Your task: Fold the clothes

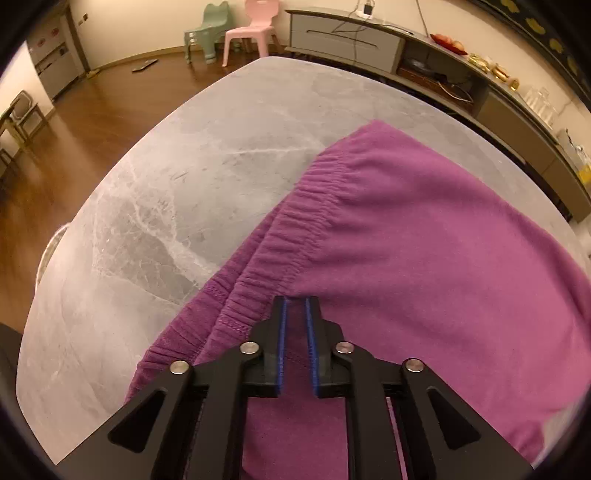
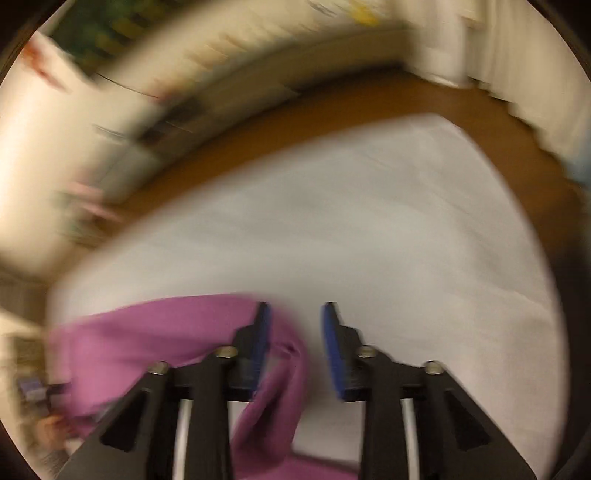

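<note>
A purple garment with an elastic waistband lies on the grey marble table. My left gripper hovers just over the cloth near the waistband. Its jaws stand a narrow gap apart with purple cloth showing between them; whether they pinch it is unclear. In the blurred right wrist view my right gripper is open over the table. A fold of the purple garment lies under its left finger and runs down between the jaws.
Beyond the table's far edge are a wooden floor, a green chair and a pink chair. A long sideboard with small items runs along the right. The right wrist view is motion-blurred.
</note>
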Available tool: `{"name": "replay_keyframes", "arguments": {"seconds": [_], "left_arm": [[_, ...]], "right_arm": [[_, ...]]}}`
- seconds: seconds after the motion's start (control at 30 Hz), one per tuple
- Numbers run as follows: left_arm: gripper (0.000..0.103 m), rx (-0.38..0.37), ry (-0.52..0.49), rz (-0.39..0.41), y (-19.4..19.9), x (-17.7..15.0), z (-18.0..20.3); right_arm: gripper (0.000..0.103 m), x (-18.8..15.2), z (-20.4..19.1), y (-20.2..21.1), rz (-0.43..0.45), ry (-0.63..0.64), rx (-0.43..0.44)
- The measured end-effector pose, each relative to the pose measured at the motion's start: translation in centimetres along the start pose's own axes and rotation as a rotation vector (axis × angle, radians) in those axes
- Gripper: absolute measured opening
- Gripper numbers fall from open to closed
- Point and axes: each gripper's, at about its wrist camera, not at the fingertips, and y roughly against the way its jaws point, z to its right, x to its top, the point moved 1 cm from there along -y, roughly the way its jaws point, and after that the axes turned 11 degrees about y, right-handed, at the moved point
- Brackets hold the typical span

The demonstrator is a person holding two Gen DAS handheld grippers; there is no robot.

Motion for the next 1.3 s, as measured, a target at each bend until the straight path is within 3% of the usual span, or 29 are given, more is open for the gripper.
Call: {"name": "replay_keyframes", "arguments": {"seconds": [0.03, 0.07, 0.13, 0.23, 0.4, 0.5, 0.53, 0.57, 0.67, 0.7, 0.77, 0.87, 0.9, 0.93, 1.03, 1.07, 1.17, 1.23, 1.3], "left_arm": [[0.02, -0.012, -0.009, 0.01, 0.2, 0.2, 0.1], [0.021, -0.02, -0.018, 0.019, 0.7, 0.2, 0.1], [0.021, -0.044, -0.047, 0.053, 1.9, 0.1, 0.4], [0.021, -0.078, -0.086, 0.074, 3.0, -0.3, 1.1], [0.022, -0.115, -0.143, 0.053, 3.1, -1.1, 3.0], [0.022, -0.088, -0.167, 0.032, 1.7, -0.8, 3.9], [0.022, -0.076, -0.173, 0.022, 1.2, -0.9, 4.1], [0.022, -0.064, -0.179, 0.013, 0.7, -0.9, 4.4], [0.031, -0.001, -0.24, 0.048, 0.2, -1.6, 4.8], [0.041, 0.024, -0.258, 0.063, 0.0, -1.5, 5.0], [0.045, 0.033, -0.253, 0.072, -0.4, -0.8, 4.5], [0.039, 0.057, -0.202, 0.062, -1.0, 0.9, 2.4], [0.026, 0.093, -0.189, 0.072, -1.2, 1.5, 1.6], [0.024, 0.118, -0.166, 0.079, -1.3, 2.0, 0.6], [0.024, 0.172, -0.128, 0.075, -1.5, 2.7, -1.2], [0.024, 0.173, -0.125, 0.073, -1.5, 2.8, -1.6], [0.024, 0.157, -0.13, 0.066, -1.7, 2.9, -2.1], [0.024, 0.153, -0.143, 0.062, -1.9, 3.0, -2.1], [0.024, 0.144, -0.151, 0.055, -2.0, 3.4, -2.3]], "right_arm": [[0.042, -0.6, 0.2, -0.1, 0.011, 0.002, -0.034], [0.05, -1.4, 0.1, -0.1, 0.026, 0.008, -0.043], [0.065, -3.6, -0.9, 0.5, 0.067, 0.036, 0.008], [0.069, -6.9, -2.6, 1.1, 0.122, 0.093, 0.072], [0.074, -11.0, -4.1, 0.1, 0.093, 0.294, -0.155], [0.074, -11.3, -3.0, 0.0, 0.09, 0.276, -0.182], [0.07, -11.4, -2.9, 0.0, 0.088, 0.271, -0.168], [0.047, -11.4, -2.8, -0.1, 0.078, 0.271, -0.166], [0.009, -10.7, -2.7, -0.4, 0.053, 0.309, -0.251], [0.009, -10.3, -2.7, 0.6, 0.076, 0.323, -0.29], [0.009, -9.2, -2.4, 4.2, 0.198, 0.316, -0.35], [0.009, -9.2, -2.8, 9.8, 0.385, 0.337, -0.292], [0.009, -9.7, -3.2, 10.5, 0.397, 0.377, -0.256], [0.014, -10.2, -3.4, 10.0, 0.369, 0.416, -0.192], [0.043, -12.3, -3.6, 7.6, 0.253, 0.49, -0.015], [0.046, -12.9, -3.3, 6.5, 0.215, 0.486, 0.025], [0.048, -13.0, -0.6, 4.7, 0.176, 0.353, 0.066], [0.057, -12.1, 1.6, 4.2, 0.182, 0.202, 0.09], [0.06, -11.2, 3.4, 3.2, 0.17, 0.042, 0.122]]}}
